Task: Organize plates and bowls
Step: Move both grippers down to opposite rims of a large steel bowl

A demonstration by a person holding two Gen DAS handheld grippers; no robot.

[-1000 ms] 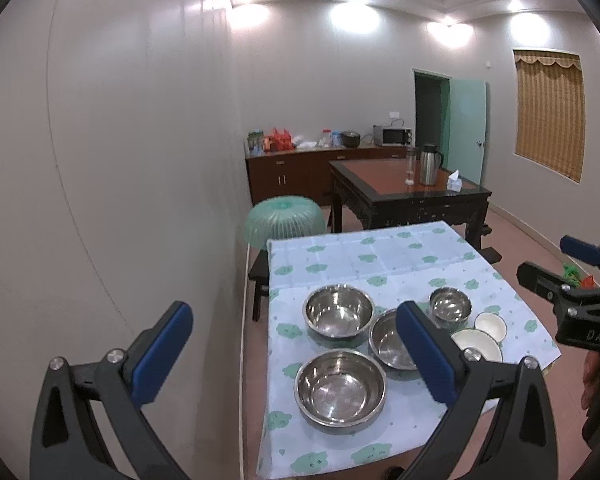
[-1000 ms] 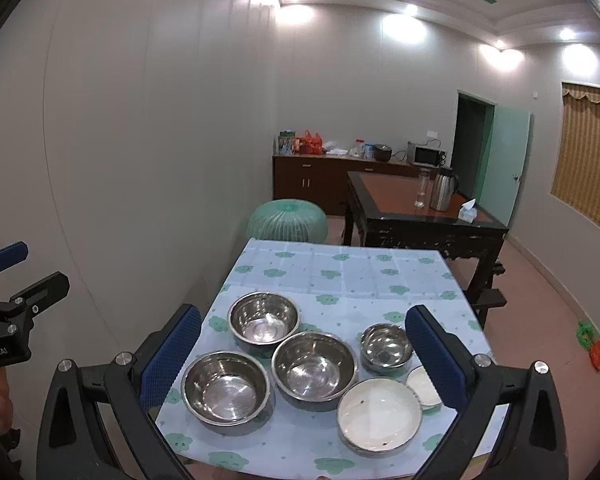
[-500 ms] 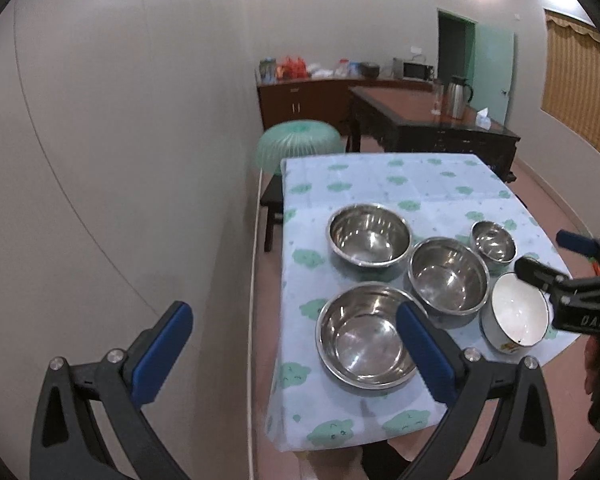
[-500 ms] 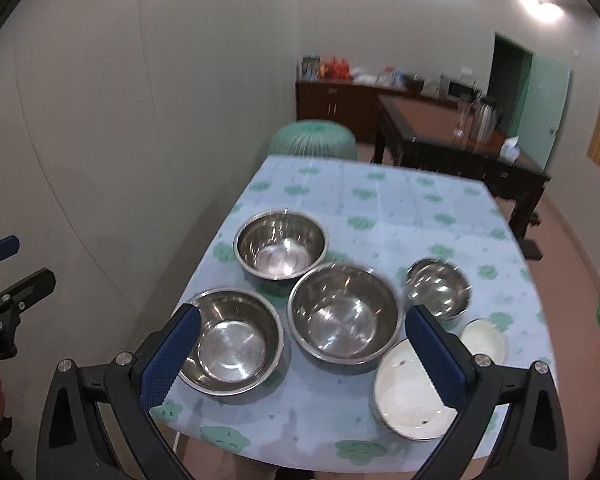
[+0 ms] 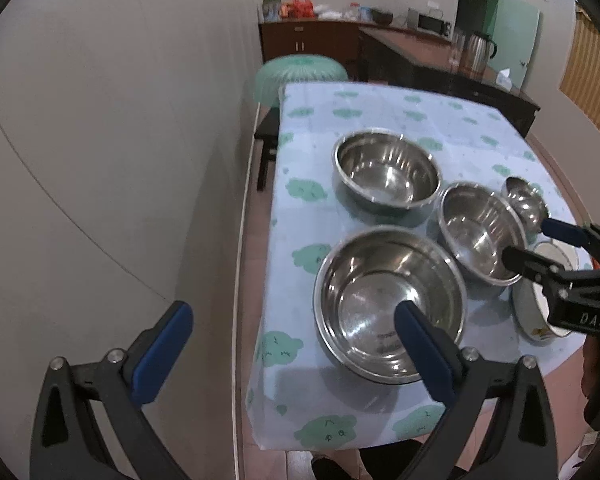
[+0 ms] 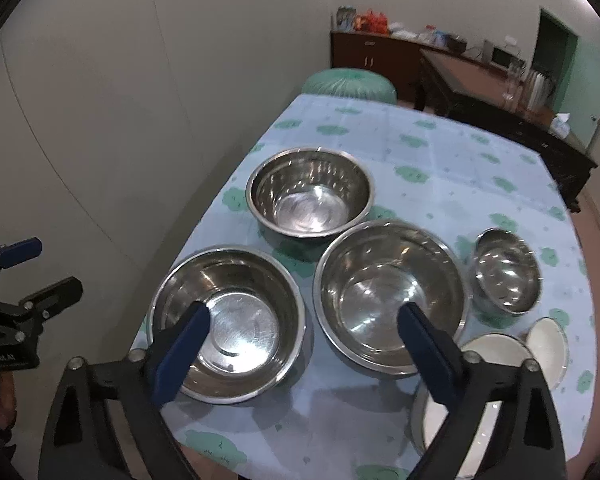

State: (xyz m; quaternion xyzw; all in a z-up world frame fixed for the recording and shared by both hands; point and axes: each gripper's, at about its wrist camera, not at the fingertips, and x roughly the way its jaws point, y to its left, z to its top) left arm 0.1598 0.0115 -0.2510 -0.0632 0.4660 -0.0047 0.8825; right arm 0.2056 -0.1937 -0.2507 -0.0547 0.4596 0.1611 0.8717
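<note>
While the right gripper hung with jaws closing on nothing, the left gripper gaped empty | four steel bowls and white dishes sat apart on the table | step: approach, likely nesting; next needs a rim pinch | near white dish cut off by a finger.

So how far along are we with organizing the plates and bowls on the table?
Nothing looks done yet. All four steel bowls sit separately on the tablecloth, unstacked; the two white dishes lie at the near right corner. In hand: nothing. The left gripper is open and empty; the right gripper's jaws are closing with nothing between them. All the stacking remains.
</note>
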